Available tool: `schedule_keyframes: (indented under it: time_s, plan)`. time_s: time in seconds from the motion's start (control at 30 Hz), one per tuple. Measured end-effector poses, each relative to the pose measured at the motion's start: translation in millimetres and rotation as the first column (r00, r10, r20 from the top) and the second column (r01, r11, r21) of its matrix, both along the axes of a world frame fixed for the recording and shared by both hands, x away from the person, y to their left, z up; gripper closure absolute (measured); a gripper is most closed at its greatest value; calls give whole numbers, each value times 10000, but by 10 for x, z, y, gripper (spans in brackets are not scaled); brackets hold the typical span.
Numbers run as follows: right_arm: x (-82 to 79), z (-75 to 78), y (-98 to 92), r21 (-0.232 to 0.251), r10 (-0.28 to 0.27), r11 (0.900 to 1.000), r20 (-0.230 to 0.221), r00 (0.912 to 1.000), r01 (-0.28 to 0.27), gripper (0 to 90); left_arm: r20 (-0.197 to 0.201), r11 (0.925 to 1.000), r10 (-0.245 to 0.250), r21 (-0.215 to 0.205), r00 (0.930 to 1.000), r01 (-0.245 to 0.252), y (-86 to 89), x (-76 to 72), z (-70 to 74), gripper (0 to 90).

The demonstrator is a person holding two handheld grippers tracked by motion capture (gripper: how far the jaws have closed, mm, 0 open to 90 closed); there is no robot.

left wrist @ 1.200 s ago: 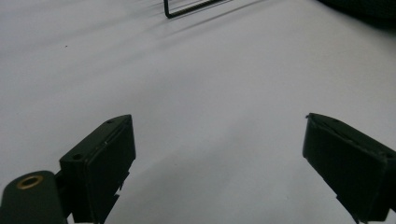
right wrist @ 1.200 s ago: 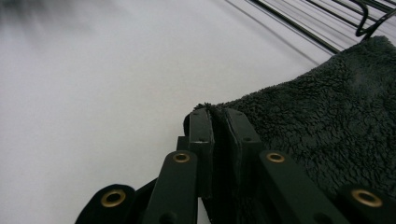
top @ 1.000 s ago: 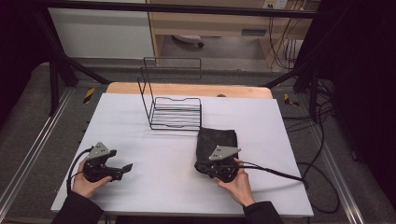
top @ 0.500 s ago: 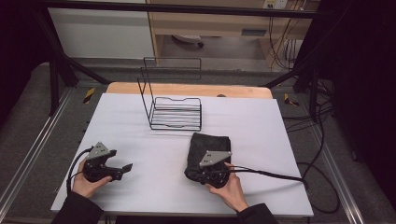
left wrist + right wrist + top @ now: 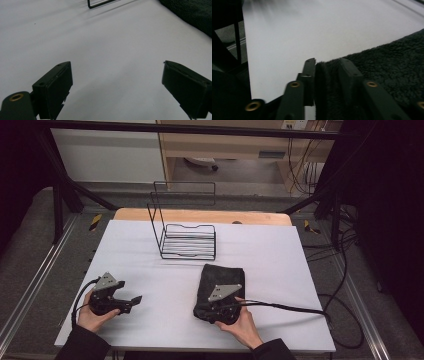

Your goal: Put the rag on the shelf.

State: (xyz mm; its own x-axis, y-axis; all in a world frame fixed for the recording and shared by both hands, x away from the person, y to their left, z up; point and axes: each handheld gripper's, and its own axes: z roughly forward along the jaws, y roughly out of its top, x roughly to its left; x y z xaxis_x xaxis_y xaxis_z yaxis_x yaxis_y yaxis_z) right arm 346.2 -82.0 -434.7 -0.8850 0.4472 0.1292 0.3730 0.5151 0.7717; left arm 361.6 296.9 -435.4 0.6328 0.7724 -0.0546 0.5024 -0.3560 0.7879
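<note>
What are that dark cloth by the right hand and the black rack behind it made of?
The dark cloth looks like a soft, fuzzy fabric, perhaps fleece or terry: the right gripper view shows a matte, nubby pile. The rack seems to be thin metal wire with a black coating, judging by its slim, straight, evenly bent rods.

A black wire rack point(image 5: 186, 237) stands upright on the white table point(image 5: 280, 250), near its far edge, with bundled cables point(image 5: 345, 245) alongside.
</note>
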Motion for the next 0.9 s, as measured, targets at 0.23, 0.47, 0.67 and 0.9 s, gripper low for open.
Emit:
schedule_keyframes:
  time_s: [0.23,0.47,0.67,0.9]
  plan:
    - [99,183,-333,515,-1533,9873,622,9862,1502,418,-44,9999,-116,-50,9999,116,-110,-24,43,96]
    - [220,125,-761,294,-3413,9399,428,9390,3403,300,-266,9996,-255,-127,9993,252,-370,-50,111,138]
    - [184,3,-912,-167,-4024,9154,-154,9153,4021,293,-414,9975,-690,-204,9968,682,-729,-81,217,183]
    - [-5,-9,-964,-276,-3742,9273,-430,9263,3733,503,-492,9903,-1378,129,9892,1386,-1189,-55,281,189]
